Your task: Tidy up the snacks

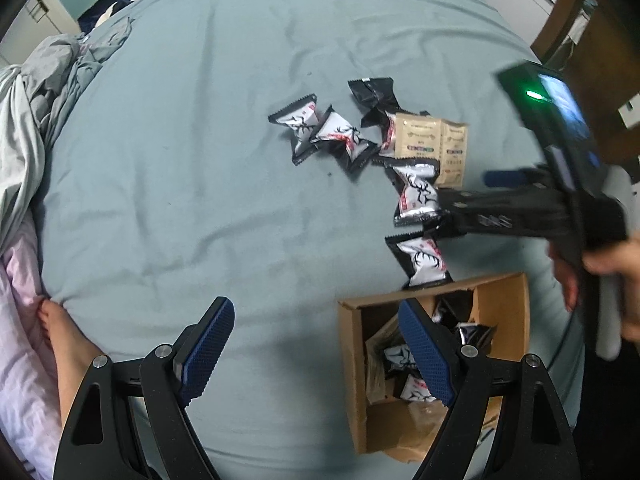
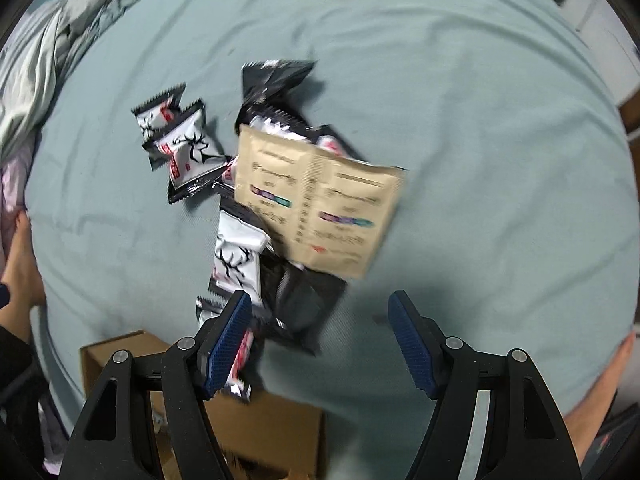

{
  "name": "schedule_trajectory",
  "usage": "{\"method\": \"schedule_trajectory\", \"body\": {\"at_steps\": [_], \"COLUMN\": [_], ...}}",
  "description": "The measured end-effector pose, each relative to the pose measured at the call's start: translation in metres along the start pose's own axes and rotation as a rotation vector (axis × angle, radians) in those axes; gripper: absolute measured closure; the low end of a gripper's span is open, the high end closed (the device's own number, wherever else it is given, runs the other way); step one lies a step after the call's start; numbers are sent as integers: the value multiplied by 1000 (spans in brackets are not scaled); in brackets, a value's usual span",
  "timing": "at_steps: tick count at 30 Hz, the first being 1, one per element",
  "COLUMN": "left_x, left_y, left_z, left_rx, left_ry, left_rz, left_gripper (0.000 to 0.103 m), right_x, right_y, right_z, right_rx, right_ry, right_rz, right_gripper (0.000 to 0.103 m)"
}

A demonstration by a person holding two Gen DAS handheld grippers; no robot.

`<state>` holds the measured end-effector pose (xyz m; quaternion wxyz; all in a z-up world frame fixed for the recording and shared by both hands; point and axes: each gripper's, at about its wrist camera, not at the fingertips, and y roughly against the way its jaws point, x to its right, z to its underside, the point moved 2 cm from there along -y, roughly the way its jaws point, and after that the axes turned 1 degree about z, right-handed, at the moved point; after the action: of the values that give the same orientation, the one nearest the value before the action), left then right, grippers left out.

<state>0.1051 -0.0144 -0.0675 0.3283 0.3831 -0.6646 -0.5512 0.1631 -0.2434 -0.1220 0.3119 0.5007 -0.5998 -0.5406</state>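
Note:
Several black-and-white snack packets (image 1: 336, 136) and two joined tan sachets (image 1: 432, 142) lie scattered on the blue-green bedsheet (image 1: 200, 160). An open cardboard box (image 1: 500, 308) at the near right holds several packets. My left gripper (image 1: 316, 352) is open and empty, its right finger over the box. My right gripper (image 2: 320, 344) is open and empty, low over the pile, with a black packet (image 2: 304, 304) between its fingers' line and a white packet (image 2: 236, 260) by its left finger. The tan sachets (image 2: 316, 204) lie just ahead. The right gripper also shows in the left wrist view (image 1: 452, 212), reaching into the pile.
Crumpled grey bedding (image 1: 36, 120) and pink fabric (image 1: 20, 320) lie at the left. A bare foot (image 1: 68, 344) rests on the sheet near my left gripper. Wooden furniture (image 1: 580, 20) stands at the far right. The box (image 2: 256, 420) sits under my right gripper's left finger.

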Motion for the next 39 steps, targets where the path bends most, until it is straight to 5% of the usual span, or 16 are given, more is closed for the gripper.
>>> {"method": "schedule_trajectory", "body": {"at_steps": [10,12,15,16,17,39], "left_x": [-1,0,4,6,7,37], "left_y": [-22,-22,-20,-19,-18,-54], "left_z": [2,0,-4,-6,-8,-74], "left_rx": [-36,-29,-13,-5,-1,61], "left_ry": [-21,-20,-28,-33,-37,-25], "left_rz": [-49,-56,-65,-67,-68,-72], "left_gripper": [18,18,18,18,18,18], "right_x": [-10,-11,-2,3,8,90], "right_y": [-47,-45,-40,-37,-35,68], "right_z": [-19,-17,-14,-13,-12,30], "right_rx": [-57,-36,-24,-16,-13,185], "right_ry": [94,122,117,102,89,-115], "right_rz": [-49,-42,-50,-66,-78,-267], "right_gripper": [36,73,84,99,102,103]}}
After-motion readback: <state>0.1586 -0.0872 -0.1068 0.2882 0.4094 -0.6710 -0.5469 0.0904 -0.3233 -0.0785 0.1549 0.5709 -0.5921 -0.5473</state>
